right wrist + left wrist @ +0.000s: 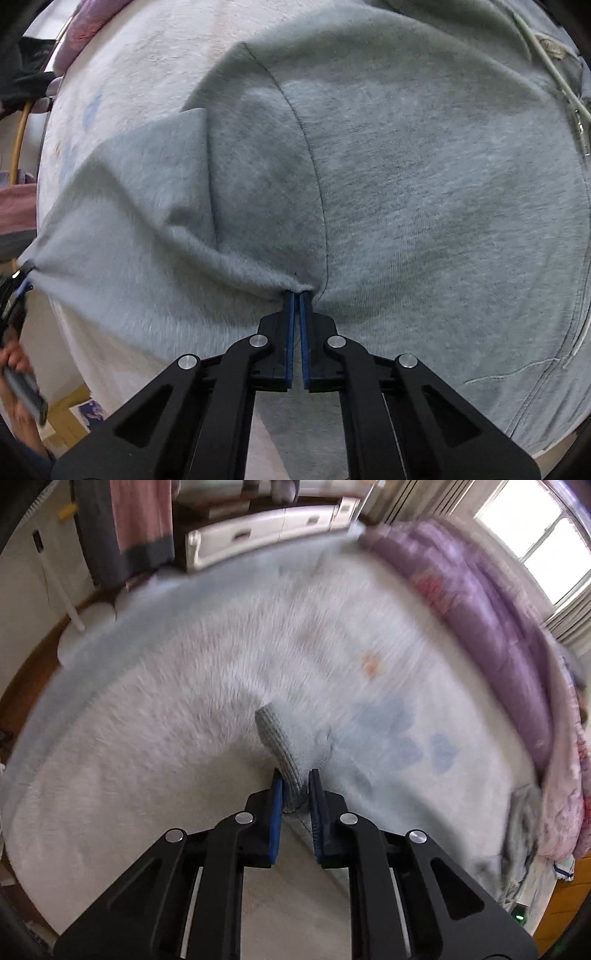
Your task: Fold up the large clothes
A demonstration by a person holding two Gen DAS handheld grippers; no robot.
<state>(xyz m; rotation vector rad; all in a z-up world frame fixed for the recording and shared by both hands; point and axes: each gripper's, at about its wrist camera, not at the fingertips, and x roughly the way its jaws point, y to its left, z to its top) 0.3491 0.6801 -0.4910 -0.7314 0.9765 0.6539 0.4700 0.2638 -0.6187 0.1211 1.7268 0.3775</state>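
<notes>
Up close, left wrist view: left tool (295, 788) points steeply down at the bed (369, 602), which is covered by a pale sheet with faint blue and orange prints. Its blue pads (276, 812) pinch a ribbed grey cuff (275, 738) of the garment; the cuff runs up and away from the tool tips and meets a broad fuzzy whitish stretch of cloth (166, 701) that fills the left and middle of the picture. Much of this view is blurred. A purple quilt (491, 627) lies bunched along the right edge of the bed. Beyond the bed's far end stand a white drawer unit (266, 531) and a hanging pink and grey cloth (136, 520); a bright window (546, 546) sits at top right.

Right wrist view: right tool (296, 295), pads pressed together, nips a small tuck of the grey hoodie (424, 184). The hoodie spreads flat over nearly the whole frame, on the bed. A dark seam (310, 147) curves from the top down to the tool tips. A fold of the cloth is drawn taut from the tips out to the left edge, where the left tool (22, 280) grips its end. A white drawstring (554, 77) lies at top right. At lower left a person's hand (16, 360) holds that tool's handle.
</notes>
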